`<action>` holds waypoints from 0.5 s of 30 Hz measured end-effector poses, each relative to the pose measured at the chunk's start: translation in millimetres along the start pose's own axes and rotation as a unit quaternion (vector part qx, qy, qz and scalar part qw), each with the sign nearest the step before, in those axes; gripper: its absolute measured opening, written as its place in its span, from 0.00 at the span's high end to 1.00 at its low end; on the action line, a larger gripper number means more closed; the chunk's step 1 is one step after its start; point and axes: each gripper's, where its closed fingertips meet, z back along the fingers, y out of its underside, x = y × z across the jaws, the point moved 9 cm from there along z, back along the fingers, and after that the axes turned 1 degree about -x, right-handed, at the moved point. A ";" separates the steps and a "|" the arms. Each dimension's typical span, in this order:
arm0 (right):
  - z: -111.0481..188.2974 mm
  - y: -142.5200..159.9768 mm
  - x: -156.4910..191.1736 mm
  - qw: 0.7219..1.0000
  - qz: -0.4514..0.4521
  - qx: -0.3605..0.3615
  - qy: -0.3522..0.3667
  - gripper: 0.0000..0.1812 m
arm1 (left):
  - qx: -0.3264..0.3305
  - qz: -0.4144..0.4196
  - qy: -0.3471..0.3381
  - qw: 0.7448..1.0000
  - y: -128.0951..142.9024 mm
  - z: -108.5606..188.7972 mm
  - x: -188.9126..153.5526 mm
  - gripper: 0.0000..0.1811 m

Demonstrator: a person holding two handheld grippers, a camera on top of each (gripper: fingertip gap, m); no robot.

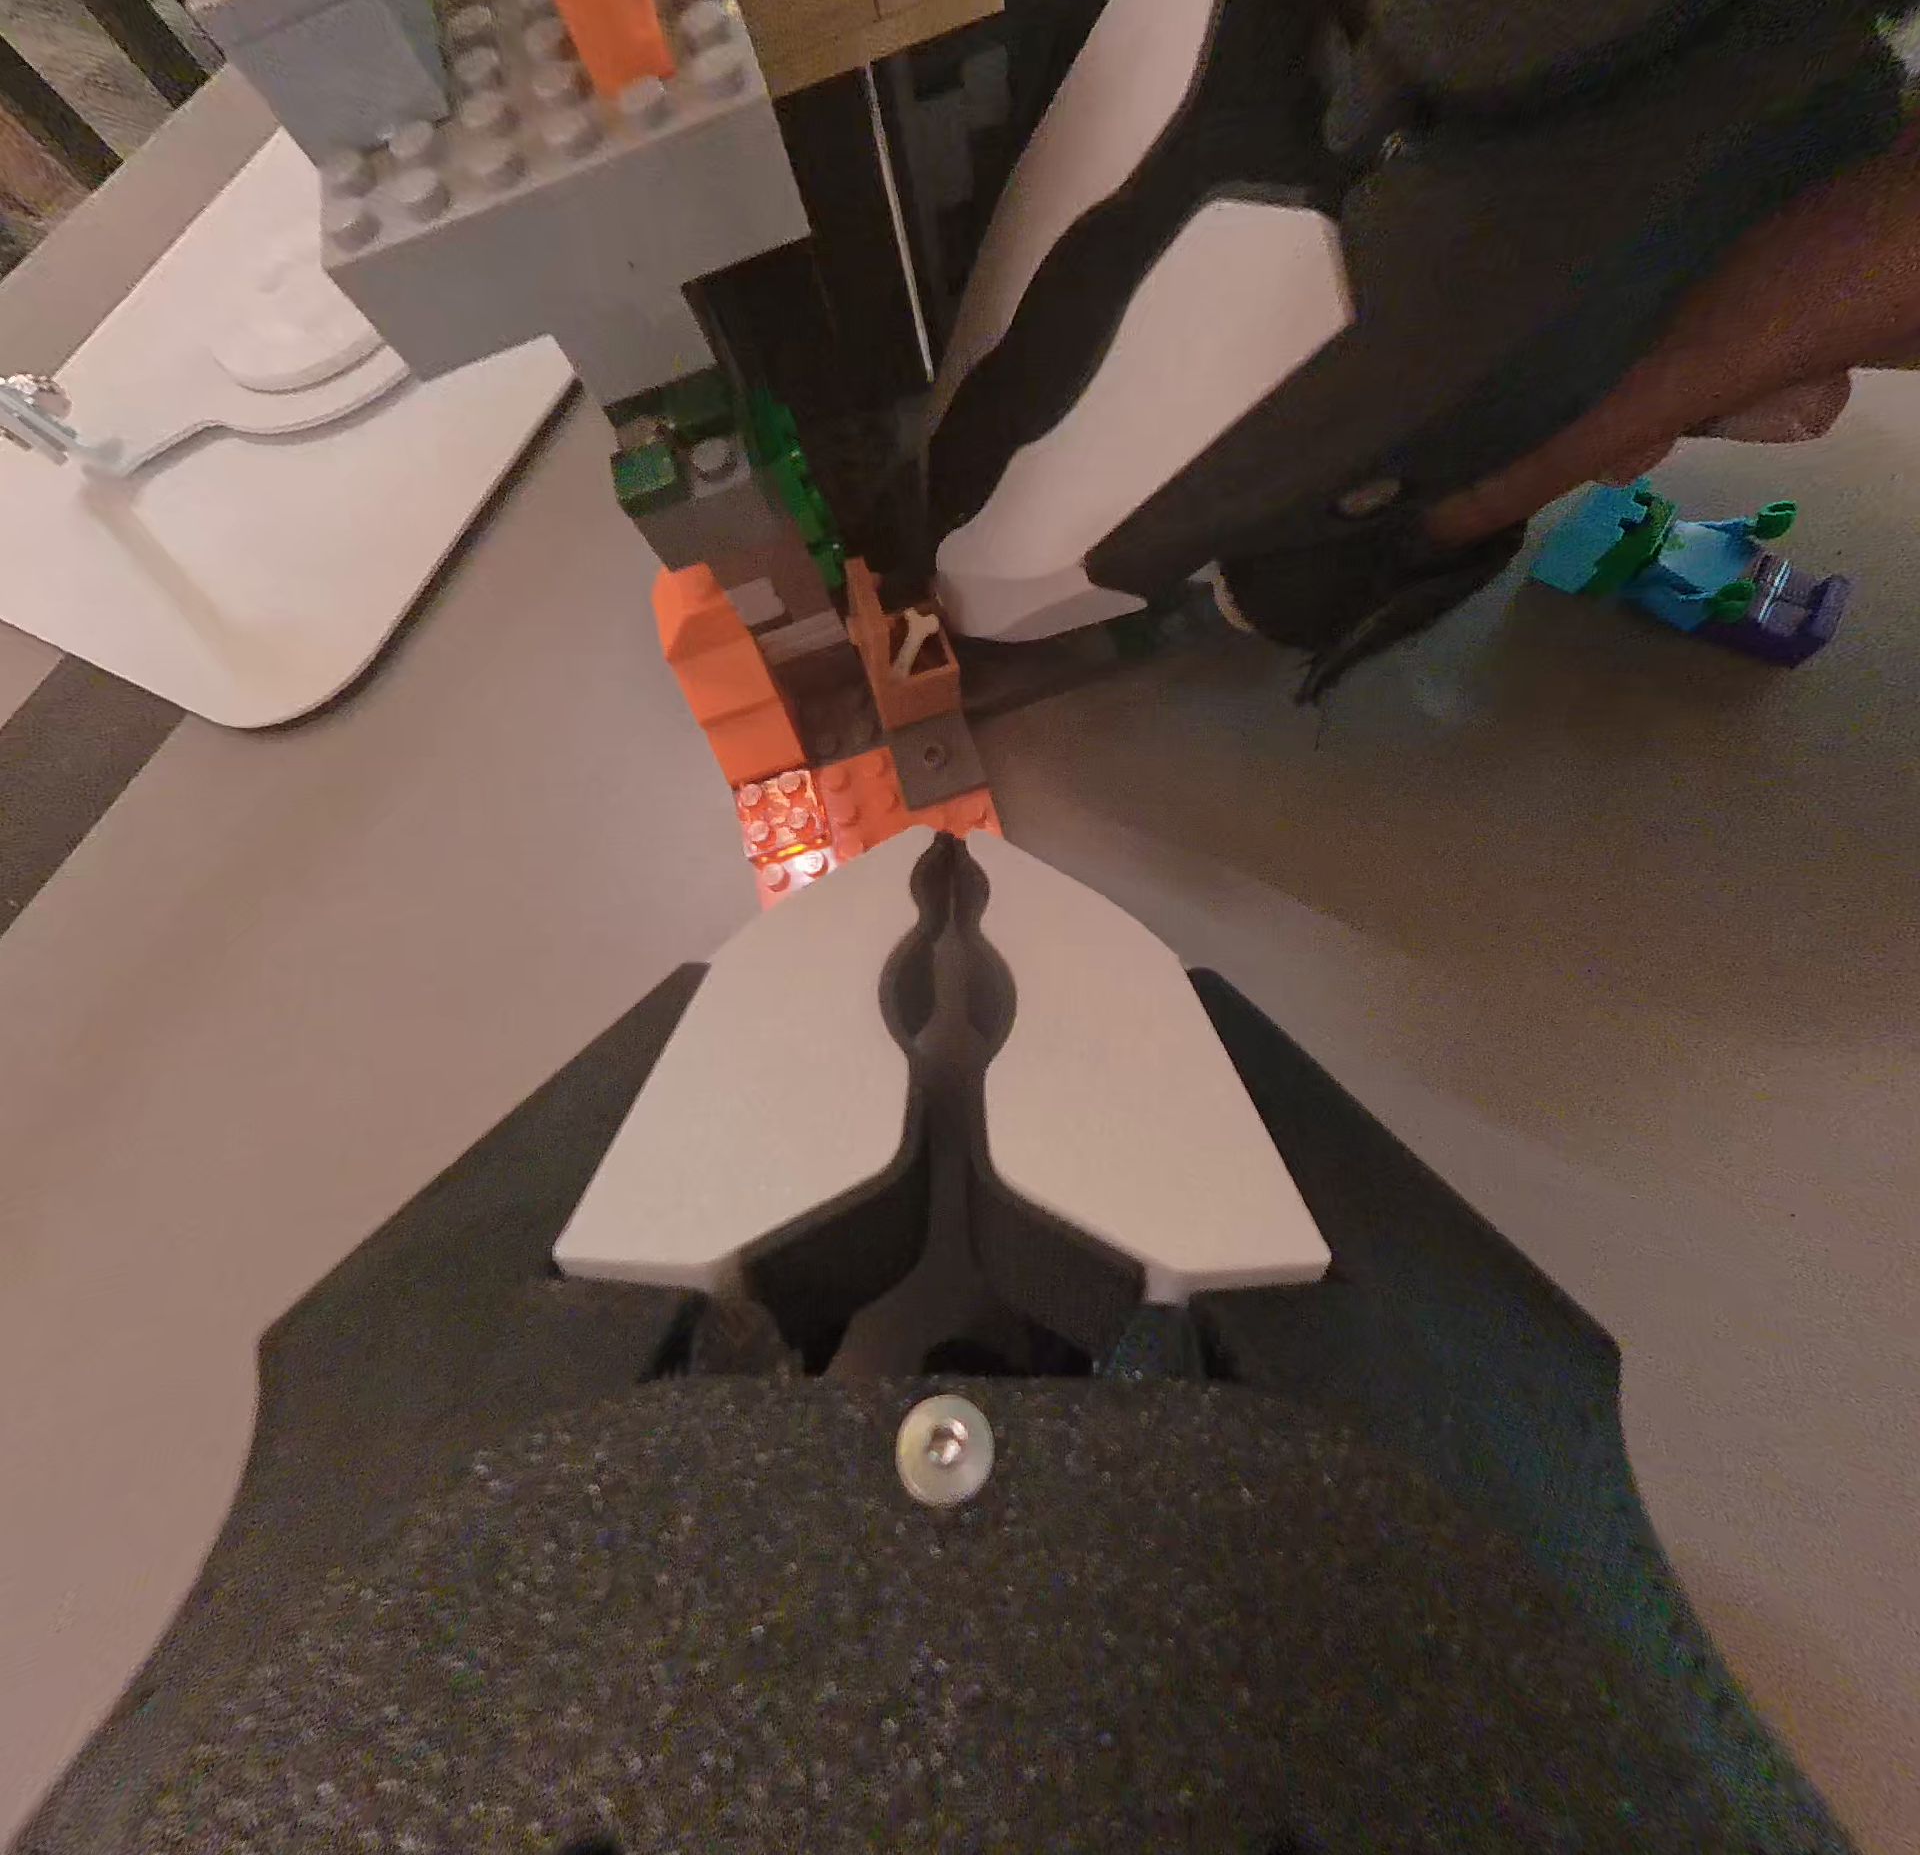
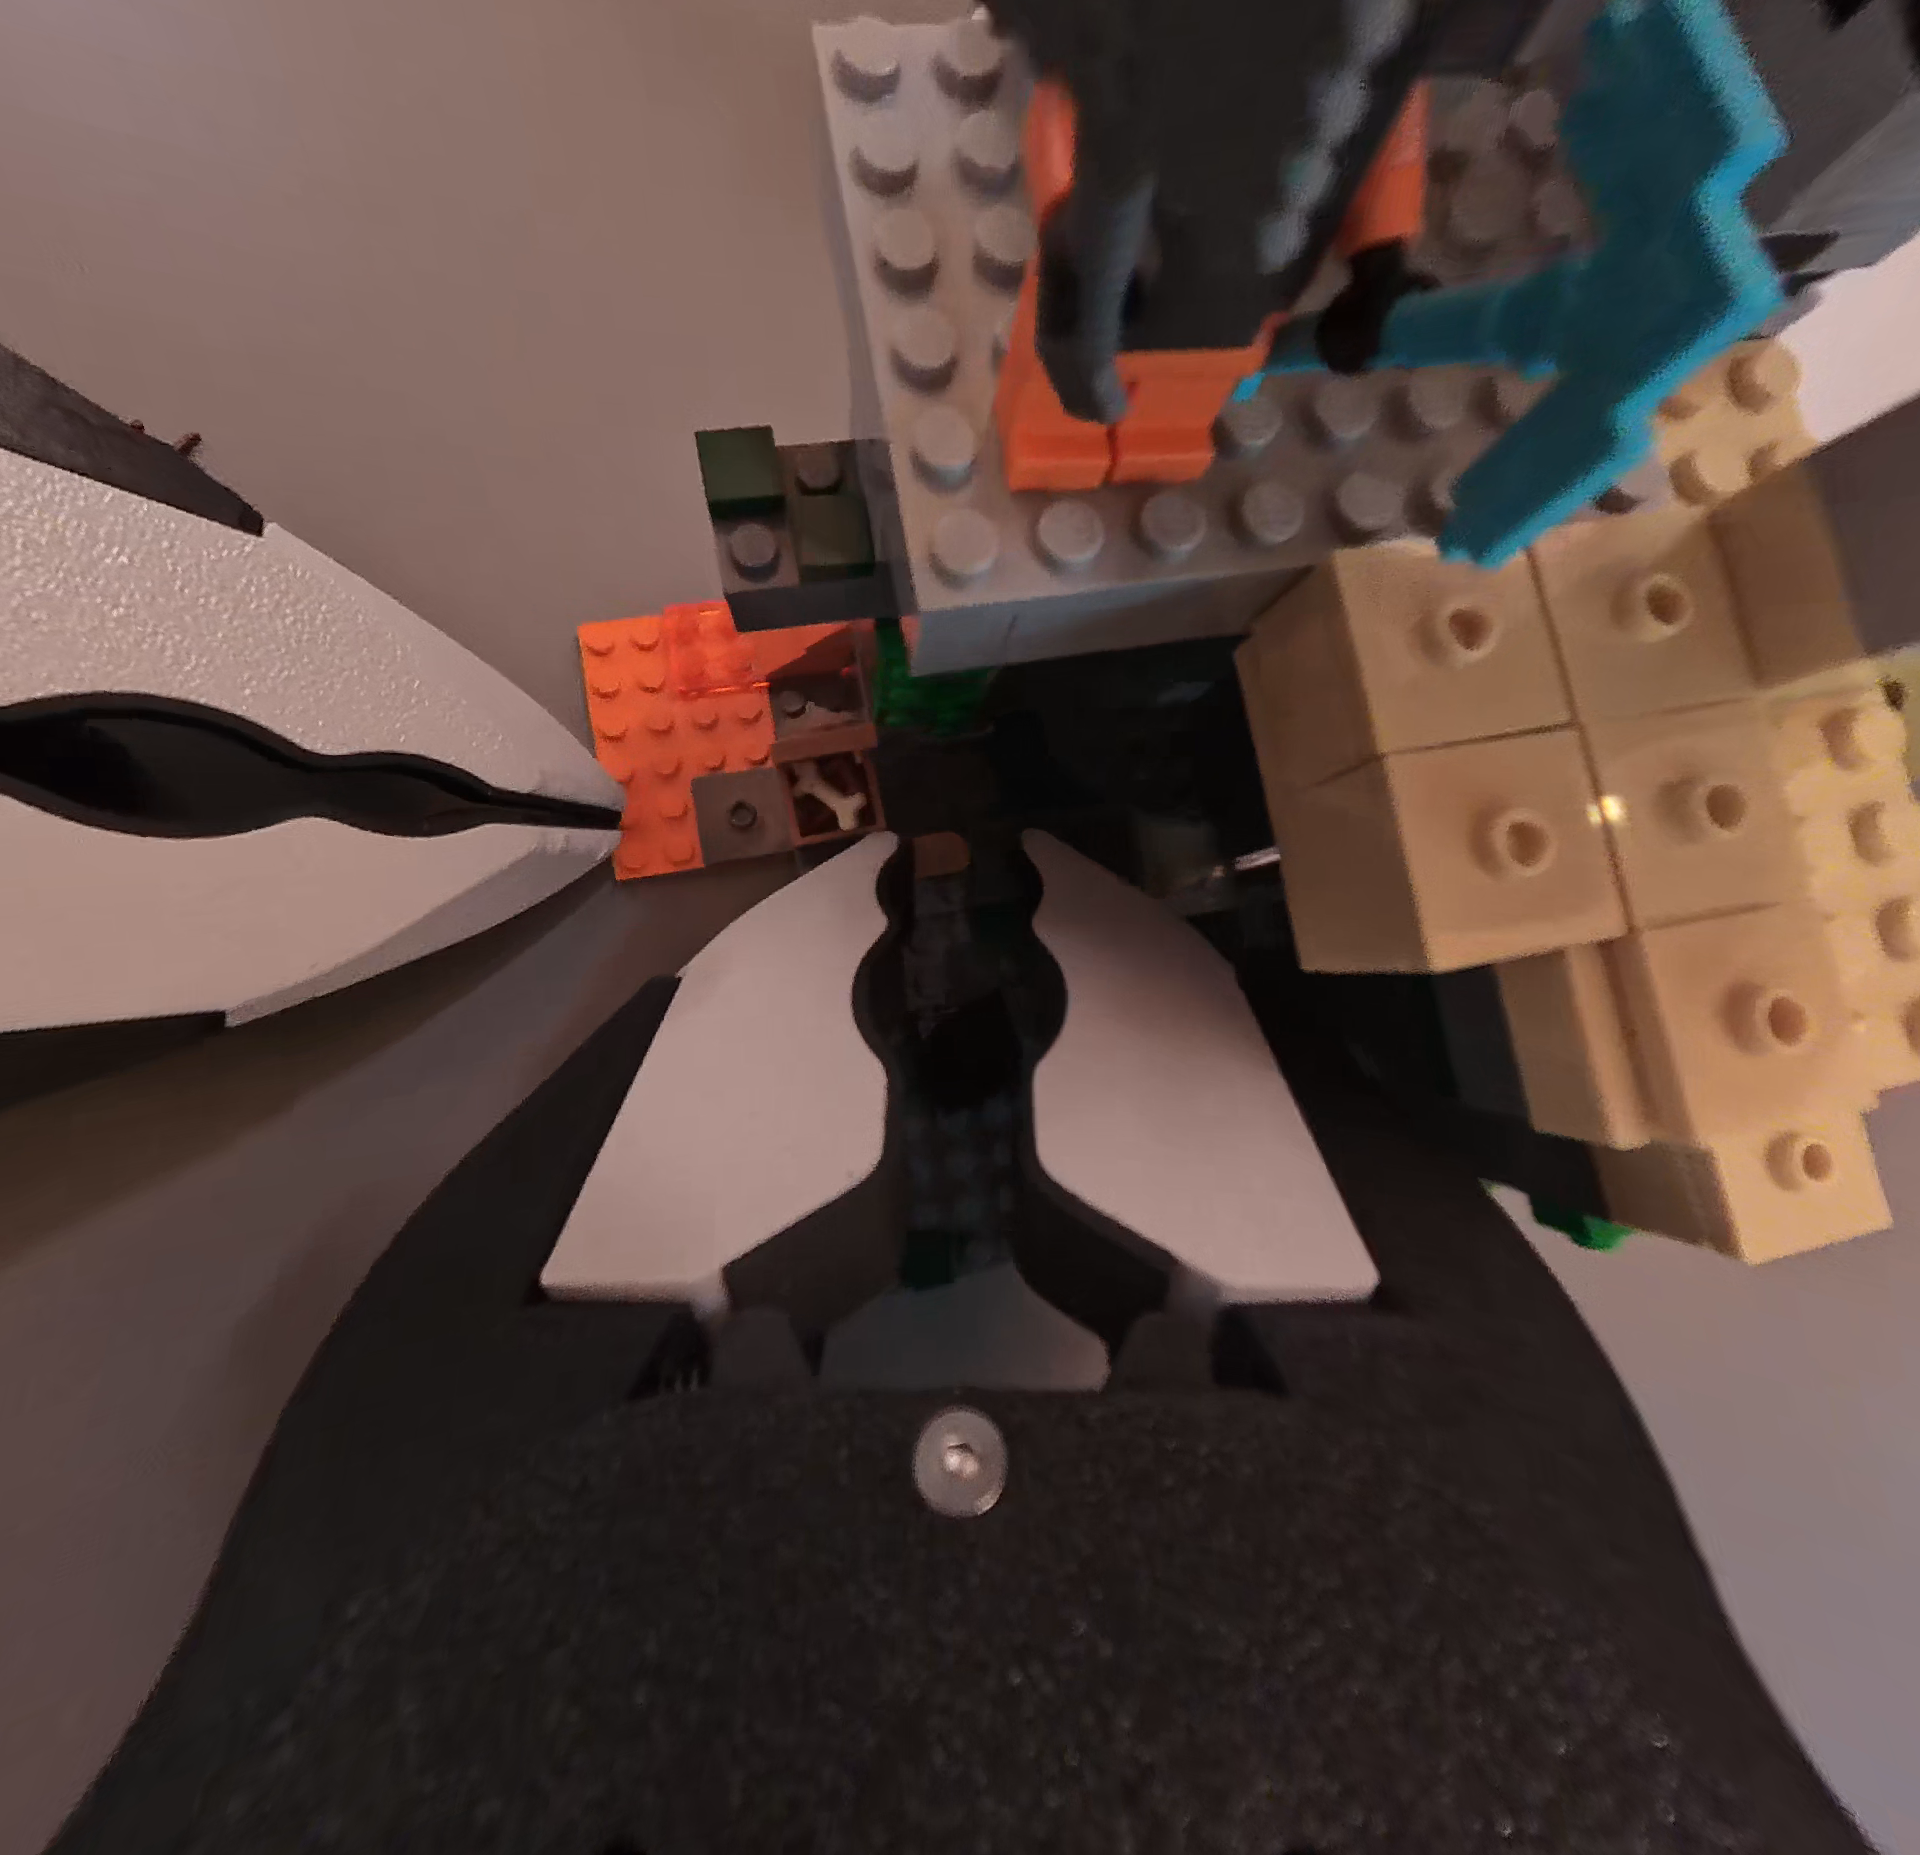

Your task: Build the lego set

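Low in the left wrist view, the left gripper (image 1: pixel 948 849) has its white fingers pressed together, empty, tips touching the near edge of the flat orange studded plate (image 1: pixel 883 803) at frame centre. The multicoloured brick model (image 1: pixel 748 558) rises straight ahead, its long axis running up the frame. In the right wrist view, the right gripper (image 2: pixel 961 849) is clamped on a dark part of it, so it is the nearer one.
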 end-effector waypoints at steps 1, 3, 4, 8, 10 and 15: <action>-0.5 -0.6 0.4 1.000 -0.003 0.005 -0.007 0.94 | 0.000 0.000 0.000 1.000 0.1 0.1 0.1 1.00; -0.8 -1.1 0.0 1.000 -0.013 0.013 -0.025 0.98 | -0.001 0.000 0.000 1.000 0.2 0.2 0.1 1.00; -0.6 -0.5 -1.3 0.999 -0.018 0.020 -0.029 1.00 | -0.001 0.000 0.000 1.000 0.4 0.2 0.2 1.00; 2.8 5.0 -7.1 0.998 -0.032 0.034 -0.052 1.00 | -0.001 0.000 0.000 1.000 0.8 0.2 0.4 1.00; 8.2 8.0 -9.9 0.997 -0.040 0.020 -0.056 1.00 | -0.002 -0.001 -0.001 1.000 1.0 0.2 0.5 1.00; 13.9 8.3 -11.3 0.998 -0.049 -0.016 -0.047 0.93 | 0.002 -0.004 -0.003 1.000 1.7 -0.9 0.3 1.00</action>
